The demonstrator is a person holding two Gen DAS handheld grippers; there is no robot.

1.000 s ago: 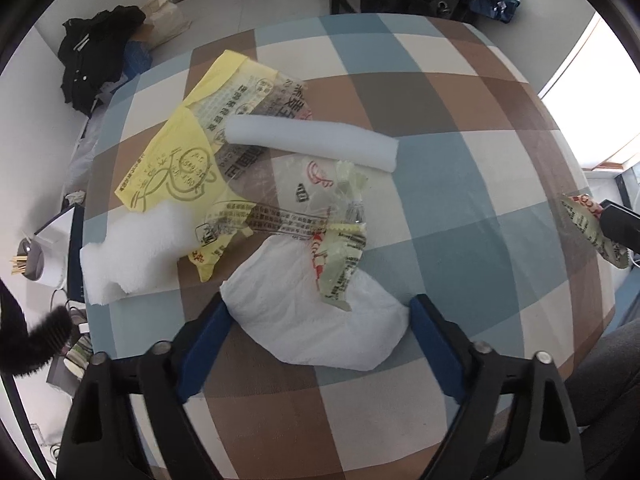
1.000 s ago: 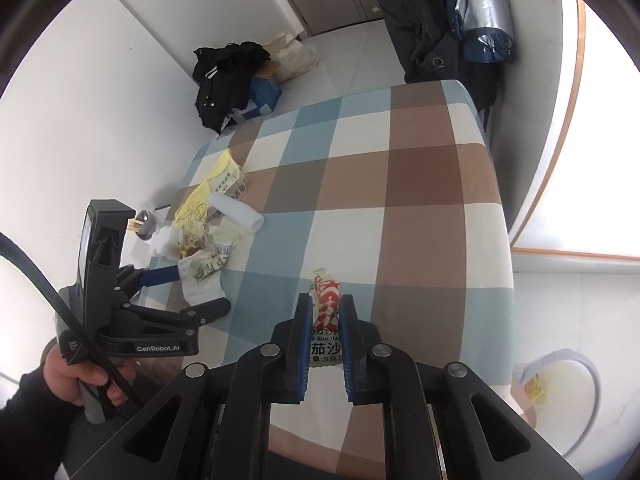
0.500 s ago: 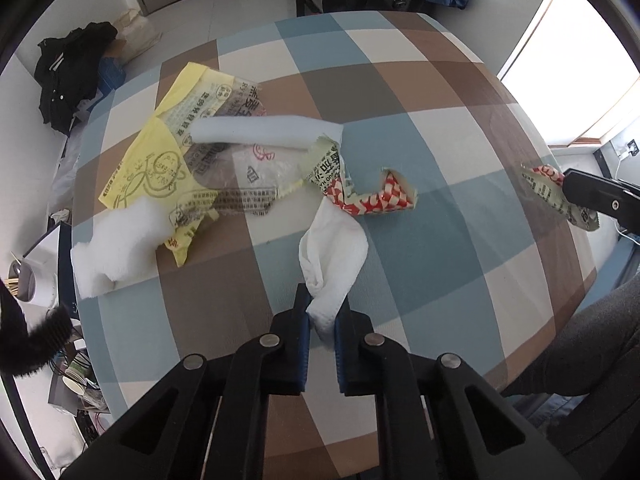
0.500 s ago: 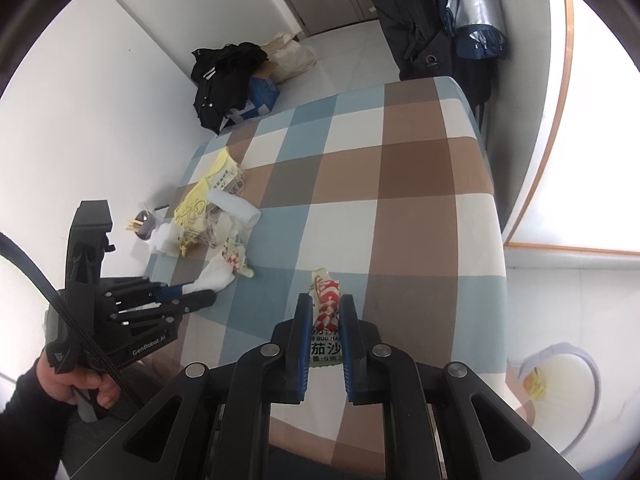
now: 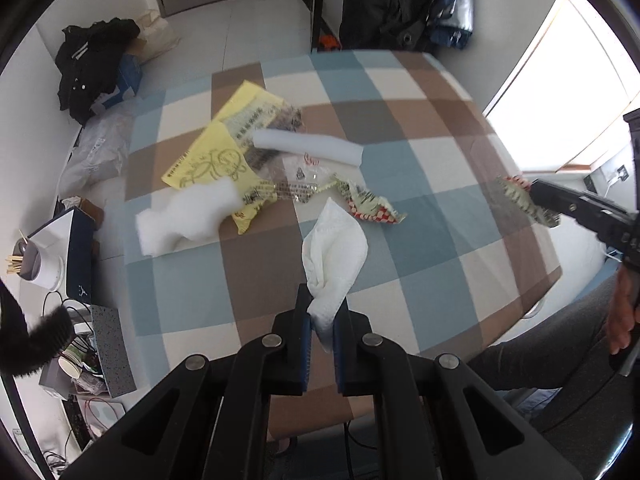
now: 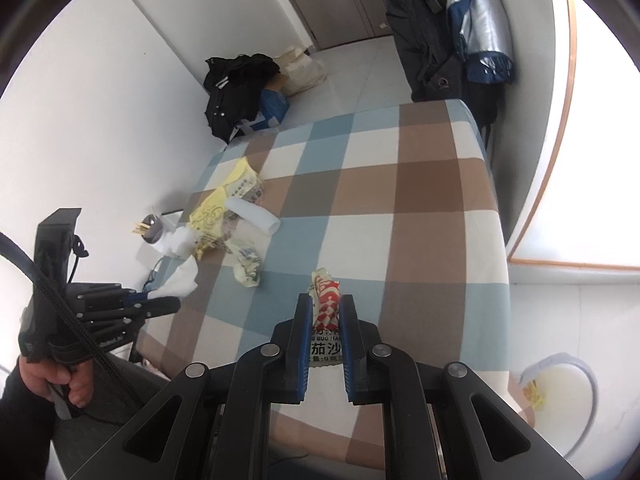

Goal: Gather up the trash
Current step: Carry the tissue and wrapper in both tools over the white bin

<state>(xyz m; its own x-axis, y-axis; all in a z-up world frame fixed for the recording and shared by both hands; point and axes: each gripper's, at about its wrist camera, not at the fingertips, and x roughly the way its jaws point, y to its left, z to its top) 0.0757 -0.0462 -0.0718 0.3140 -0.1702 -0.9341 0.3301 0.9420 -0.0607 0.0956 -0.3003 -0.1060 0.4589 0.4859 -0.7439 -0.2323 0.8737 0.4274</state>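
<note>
Over a table draped in a blue, brown and white checked cloth [image 5: 440, 208], the left gripper [image 5: 321, 320] is clenched on the lower corner of a crumpled white tissue [image 5: 336, 252], which stands up from between its blue-padded fingers [image 5: 306, 334] above the cloth. The right gripper [image 6: 325, 320] is likewise clamped on a red-and-white checkered sauce packet [image 6: 326, 308], held over the near edge of the table. The rest of the litter lies in a loose heap toward the table's far left side: a yellow printed plastic bag [image 5: 216, 160], a white foam tube [image 5: 308, 148] lying across it, a fluffy white wad of padding [image 5: 188, 220] at the cloth's left edge, a clear printed wrapper [image 5: 296, 184], and a second checkered packet [image 5: 372, 208] just beside the tissue. On the floor to the right of the table stands a white bin [image 6: 560, 396] with a scrap of yellow wrapper inside. A black jacket [image 6: 236, 88] lies heaped on the floor beyond the table.
</note>
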